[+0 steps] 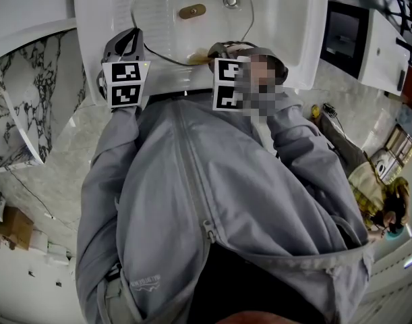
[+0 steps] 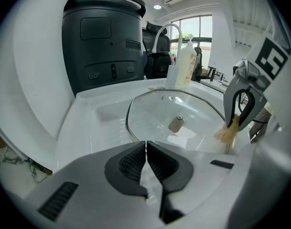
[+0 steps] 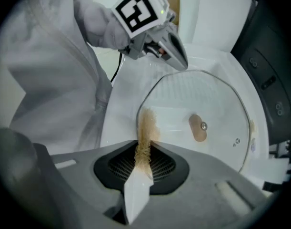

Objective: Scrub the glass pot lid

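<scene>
Right gripper view shows the right gripper [image 3: 144, 149] clenched on a tan fibrous scrubbing strip [image 3: 146, 125] whose tip meets the near rim of the round clear glass pot lid [image 3: 207, 97], lying in the white basin [image 3: 124, 111] just ahead, with the empty, closed left gripper [image 2: 146, 146] beside its left rim.

White sink [image 1: 293, 25] carries glass pot lid [image 1: 168, 29], lying in basin, knob central.

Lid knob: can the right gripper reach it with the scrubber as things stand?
Probably yes. The scrubber in the right gripper sits at the rim of the glass lid, with only bare glass between it and the lid knob.
</scene>
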`<state>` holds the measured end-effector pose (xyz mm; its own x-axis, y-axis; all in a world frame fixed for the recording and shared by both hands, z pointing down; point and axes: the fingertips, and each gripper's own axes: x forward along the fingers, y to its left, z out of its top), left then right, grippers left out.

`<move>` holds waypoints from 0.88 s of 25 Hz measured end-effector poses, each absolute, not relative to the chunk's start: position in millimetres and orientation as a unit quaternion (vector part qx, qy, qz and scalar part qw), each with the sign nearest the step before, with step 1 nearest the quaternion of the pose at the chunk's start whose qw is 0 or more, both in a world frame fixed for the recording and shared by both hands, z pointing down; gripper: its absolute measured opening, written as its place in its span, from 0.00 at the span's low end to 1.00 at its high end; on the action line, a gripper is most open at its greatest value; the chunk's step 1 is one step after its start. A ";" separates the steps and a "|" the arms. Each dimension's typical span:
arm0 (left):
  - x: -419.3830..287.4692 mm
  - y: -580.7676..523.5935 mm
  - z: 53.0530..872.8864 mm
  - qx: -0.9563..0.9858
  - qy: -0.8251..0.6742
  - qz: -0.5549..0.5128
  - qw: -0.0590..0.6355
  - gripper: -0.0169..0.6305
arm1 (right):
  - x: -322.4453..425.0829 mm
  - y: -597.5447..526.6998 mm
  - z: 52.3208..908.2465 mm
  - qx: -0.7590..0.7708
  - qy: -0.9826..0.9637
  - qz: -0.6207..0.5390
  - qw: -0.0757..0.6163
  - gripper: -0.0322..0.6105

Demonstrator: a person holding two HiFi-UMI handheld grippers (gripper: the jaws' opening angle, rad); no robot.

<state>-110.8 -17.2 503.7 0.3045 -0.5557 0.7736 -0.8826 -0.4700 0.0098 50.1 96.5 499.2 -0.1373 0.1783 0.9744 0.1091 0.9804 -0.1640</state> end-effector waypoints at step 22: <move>-111.9 -6.0 484.9 0.774 -0.468 0.376 0.200 0.05 | 109.8 -92.3 473.1 0.131 -0.726 -0.148 0.659 0.14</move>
<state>-111.9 -6.0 484.9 0.2785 -0.5741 0.7699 -0.8757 -0.4810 -0.0419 109.8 -92.3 473.1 -0.0978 -0.3850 0.9177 0.0052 0.9219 0.3873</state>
